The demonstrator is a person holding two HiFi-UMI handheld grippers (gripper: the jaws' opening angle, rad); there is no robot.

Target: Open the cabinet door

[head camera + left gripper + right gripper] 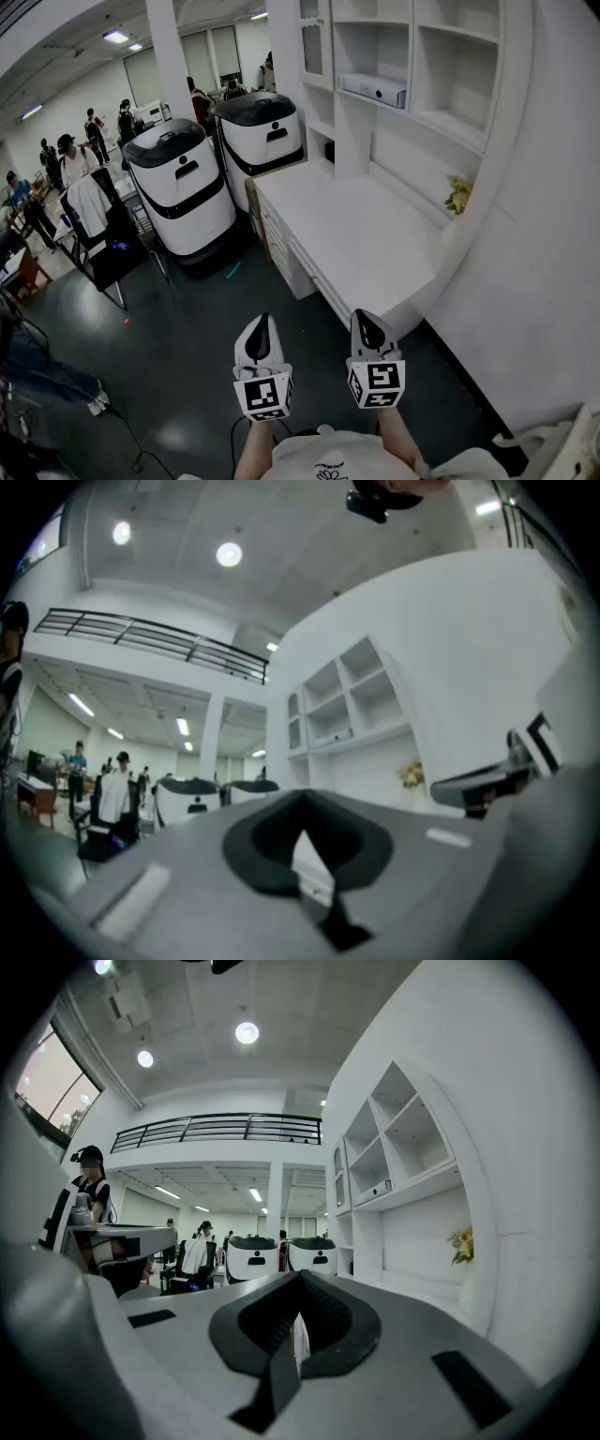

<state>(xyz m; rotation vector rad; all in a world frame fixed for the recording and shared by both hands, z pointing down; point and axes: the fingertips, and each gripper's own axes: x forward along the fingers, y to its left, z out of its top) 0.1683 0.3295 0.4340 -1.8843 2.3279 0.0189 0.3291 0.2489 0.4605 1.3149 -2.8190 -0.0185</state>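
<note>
A white cabinet unit (277, 246) stands ahead, with door and drawer fronts under a desk top (375, 234) and open shelves (441, 66) above. Its fronts look closed. Low in the head view, both grippers are held side by side in front of the person, well short of the unit. The left gripper (262, 323) is shut and holds nothing. So is the right gripper (366, 319), just off the desk's near corner. In the left gripper view the left gripper (302, 799) faces the shelves (347, 705). In the right gripper view the right gripper (300, 1277) faces the shelves (384, 1157).
Two white-and-black machines (183, 187) (262, 131) stand left of the unit on the dark floor. A chair draped with clothes (98, 225) and several people are at the far left. A white panel (534, 281) closes off the right. Flowers (459, 194) sit on the desk.
</note>
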